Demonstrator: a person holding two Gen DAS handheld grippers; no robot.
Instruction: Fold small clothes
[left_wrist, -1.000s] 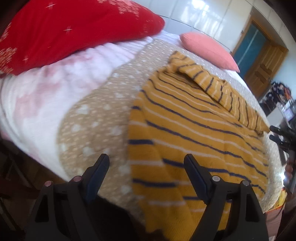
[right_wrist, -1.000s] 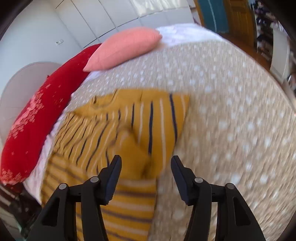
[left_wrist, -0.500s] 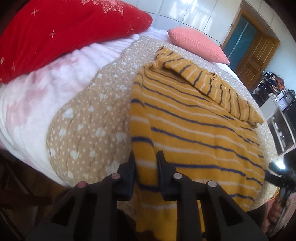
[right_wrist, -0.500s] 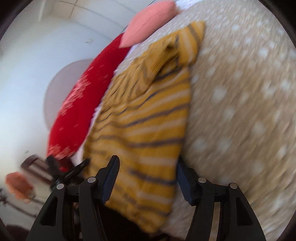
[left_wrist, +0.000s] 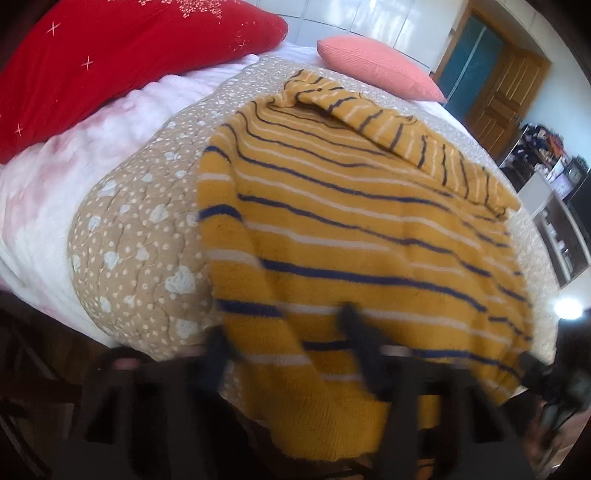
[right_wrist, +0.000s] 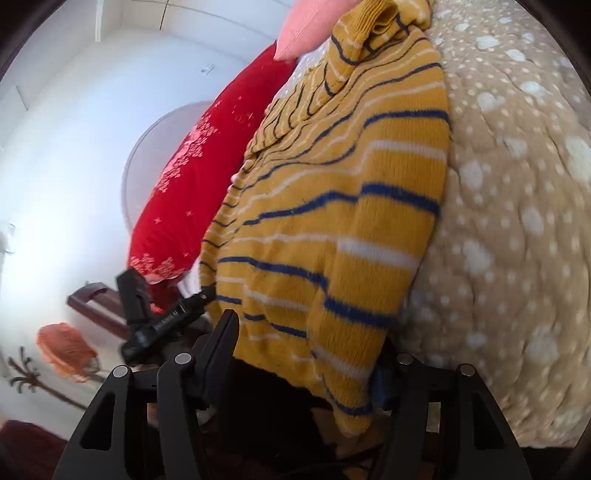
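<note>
A mustard-yellow sweater with navy and white stripes (left_wrist: 351, 229) lies on the bed with one sleeve folded across its top, and its hem hangs over the bed edge. My left gripper (left_wrist: 284, 343) is blurred; its fingers stand apart around the hem's left corner. My right gripper (right_wrist: 306, 354) is open, and the hem's other corner (right_wrist: 332, 332) hangs between its fingers. The left gripper also shows in the right wrist view (right_wrist: 162, 317), left of the sweater.
A tan dotted quilt (left_wrist: 140, 229) covers the bed over a white and pink blanket (left_wrist: 55, 192). A red pillow (left_wrist: 110, 55) and a pink pillow (left_wrist: 376, 70) lie at the head. A wooden door (left_wrist: 506, 92) stands beyond.
My left gripper was shut on the hem half a second ago and now stands open. My right gripper has come closer to the hem, with the cloth now between its fingers.
</note>
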